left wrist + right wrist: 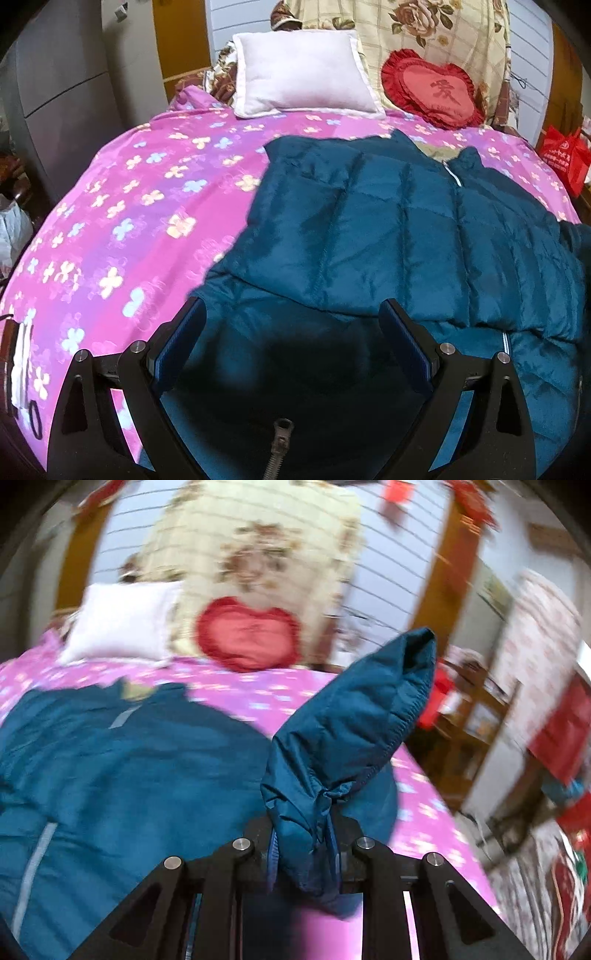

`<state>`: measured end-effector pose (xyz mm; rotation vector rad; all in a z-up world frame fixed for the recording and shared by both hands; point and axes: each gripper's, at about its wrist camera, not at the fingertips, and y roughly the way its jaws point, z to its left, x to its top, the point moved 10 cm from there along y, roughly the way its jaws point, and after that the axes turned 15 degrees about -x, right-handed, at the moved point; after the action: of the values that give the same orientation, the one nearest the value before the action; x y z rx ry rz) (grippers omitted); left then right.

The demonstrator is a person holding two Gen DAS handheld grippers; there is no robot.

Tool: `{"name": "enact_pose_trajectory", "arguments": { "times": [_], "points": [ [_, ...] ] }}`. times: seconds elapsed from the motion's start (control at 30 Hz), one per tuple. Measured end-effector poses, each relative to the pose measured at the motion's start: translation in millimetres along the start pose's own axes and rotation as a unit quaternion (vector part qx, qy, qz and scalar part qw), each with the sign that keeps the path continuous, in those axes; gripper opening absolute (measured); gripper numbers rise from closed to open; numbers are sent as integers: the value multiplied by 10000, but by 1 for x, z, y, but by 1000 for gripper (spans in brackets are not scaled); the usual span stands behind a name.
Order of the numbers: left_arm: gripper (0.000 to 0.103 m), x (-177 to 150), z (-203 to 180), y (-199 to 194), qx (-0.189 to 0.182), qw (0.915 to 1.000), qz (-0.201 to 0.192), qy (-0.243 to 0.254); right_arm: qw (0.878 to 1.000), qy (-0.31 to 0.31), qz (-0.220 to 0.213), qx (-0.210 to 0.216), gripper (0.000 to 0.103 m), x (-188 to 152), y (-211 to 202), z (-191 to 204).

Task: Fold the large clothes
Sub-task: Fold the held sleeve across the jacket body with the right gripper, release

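While my right gripper (304,853) pinches the sleeve (351,716) at one o'clock, my left gripper (293,332) gapes over the jacket (406,229) on the bed (129,206); folding has barely begun.

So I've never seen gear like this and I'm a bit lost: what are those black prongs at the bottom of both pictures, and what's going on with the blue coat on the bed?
The prongs are two-finger grippers that a person holds, one in each hand. Each carries a wide-angle camera looking along its fingers, so you get one picture per hand.

In the left-hand view, the left gripper is open over a teal padded jacket that lies on a pink flowered bedspread. A white pillow and a red heart cushion sit at the head of the bed.

In the blurred right-hand view, the right gripper is shut on the jacket's sleeve, lifted off the bed, probably to fold it.
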<state>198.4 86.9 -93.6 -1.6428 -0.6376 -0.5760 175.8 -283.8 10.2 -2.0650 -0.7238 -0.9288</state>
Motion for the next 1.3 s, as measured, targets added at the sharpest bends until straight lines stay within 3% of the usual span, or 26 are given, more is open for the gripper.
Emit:
{"name": "enact_pose_trajectory", "arguments": {
  "times": [0.1, 0.23, 0.37, 0.43, 0.57, 0.6, 0.7, 0.77, 0.87, 1.03, 1.13, 1.2, 1.27, 1.3],
  "points": [
    [95, 6, 10, -1, 43, 10000, -16, -73, 9990, -305, -50, 330, 21, -1, -13, 70],
    [95, 10, 24, 1, 63, 9995, -13, -302, 9927, -452, -97, 1115, 21, -3, -37, 152],
    [95, 9, 33, 4, 1, 9986, 28, -530, 9744, -442, -158, 2199, 21, -6, -63, 208],
    [95, 10, 33, 4, -41, 9984, 23, -566, 9695, -600, -246, 2364, 25, -9, -68, 218],
    [95, 9, 26, 4, -162, 9983, 24, -564, 9669, -397, -309, 2501, 84, -13, -79, 205],
    [95, 9, 25, 4, -181, 9984, 25, -539, 9682, -351, -278, 2460, 90, -17, -84, 199],
    [95, 11, 21, 1, -231, 9985, -41, -493, 9707, -382, -77, 2373, 90, -27, -90, 181],
    [95, 11, 19, 0, -372, 9976, -76, -576, 9826, -498, 226, 1774, 90, -47, -84, 155],
    [95, 10, 10, -2, -826, 9936, -121, -764, 9876, -348, 578, 1421, 91, -74, -74, 124],
    [95, 3, -33, -4, -1738, 9823, -56, -691, 9697, 515, 1569, 1800, 92, -121, -43, 104],
    [95, -10, -64, 10, -2179, 9740, 320, -541, 9674, 489, 1633, 1873, 100, -121, -42, 108],
    [93, -20, -71, 20, -2189, 9727, 505, -579, 9688, 384, 1631, 1828, 102, -121, -41, 111],
    [63, -22, -71, 23, -2004, 9773, 468, -514, 9697, 321, 1635, 1787, 103, -120, -40, 112],
    [31, -22, -73, 22, -2011, 9775, 436, -474, 9698, 312, 1639, 1782, 103, -120, -40, 112]
  ]
}}
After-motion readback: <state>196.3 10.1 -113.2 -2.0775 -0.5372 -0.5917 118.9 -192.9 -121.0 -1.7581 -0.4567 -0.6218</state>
